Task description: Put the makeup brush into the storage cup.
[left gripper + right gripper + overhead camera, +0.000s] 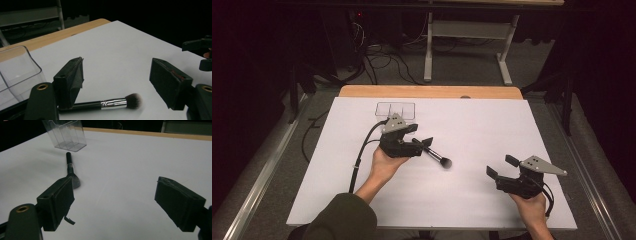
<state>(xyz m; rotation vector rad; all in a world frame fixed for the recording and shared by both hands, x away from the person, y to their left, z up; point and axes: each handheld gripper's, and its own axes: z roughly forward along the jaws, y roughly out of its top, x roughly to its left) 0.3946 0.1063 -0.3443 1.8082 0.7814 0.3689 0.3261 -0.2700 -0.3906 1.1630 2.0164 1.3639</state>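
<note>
Brush (434, 154) is the thing here, a makeup brush with a black handle, a shiny silver ferrule and a dark fluffy head that goes paler at the tips. In the high view it lies flat on the sheet just left of centre, handle pointing to the upper left, head to the lower right.

Going big to small: the white sheet (472, 150) covers nearly the whole table (362, 91), with a strip of wood edge showing along the top. Then a clear plastic organizer (396, 109) sits in the upper left part of the sheet, near the far edge. It has upright dividers, see-through all round.

The left gripper (422, 141) is right over the handle end of the brush. In the left gripper view its jaws stand wide apart with nothing pinched. The brush lies along the bottom of that frame, its handle end tucked behind the left jaw; can't tell if it touches. The organizer is at the left edge there.

The right gripper (501, 166) is at the lower right of the high view, well apart from the brush. Its jaws are also spread wide with bare sheet between. In the right gripper view the brush (70, 170) sits upper left, beyond the left jaw, handle aimed at the organizer (65, 133).
</note>
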